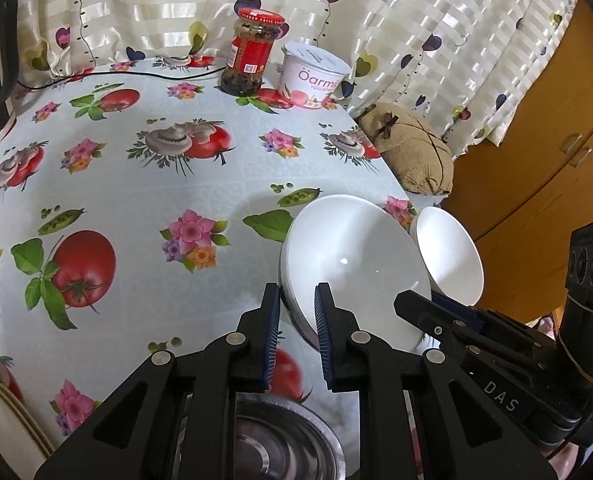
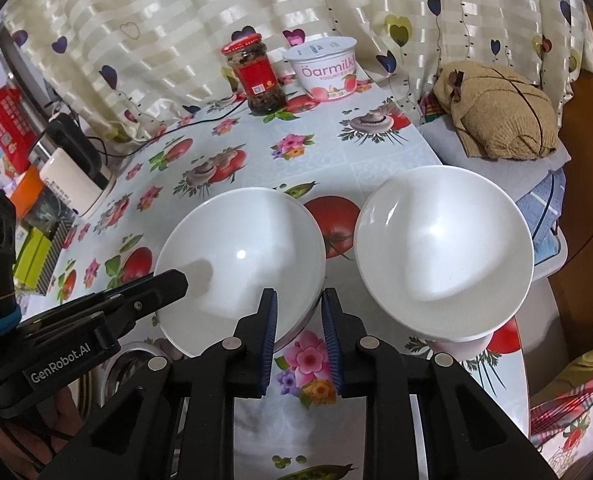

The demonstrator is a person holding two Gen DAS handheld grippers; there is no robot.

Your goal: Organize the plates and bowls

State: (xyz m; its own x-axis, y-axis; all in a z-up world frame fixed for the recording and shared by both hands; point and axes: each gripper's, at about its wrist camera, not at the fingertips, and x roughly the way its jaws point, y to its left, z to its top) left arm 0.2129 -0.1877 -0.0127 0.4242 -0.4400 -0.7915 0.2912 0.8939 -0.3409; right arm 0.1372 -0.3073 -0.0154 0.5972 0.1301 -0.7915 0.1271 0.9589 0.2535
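Left gripper (image 1: 298,320) is closest in, fingers (image 1: 273,336) nearly together, straddling the left rim of the big white bowl (image 1: 356,264), one inside and one outside. It looks like a pinch on the rim, though pad contact isn't fully clear. Right gripper (image 2: 299,312) does the same on the opposite rim, so both hands are on one bowl from opposite sides. The bowl is at the bench (image 1: 136,200) edge nearest the person. It's round, so no axis to line up; it's glossy, plain and empty, and the doubled rim line suggests it may be two nested. A smaller white bowl (image 2: 444,248) sits just right of it, close but apart, nearer the right hand. I'd guess that's the nesting partner. A steel bowl (image 1: 280,440) lies under the left gripper, with cream plates (image 1: 0,420) stacked further left.
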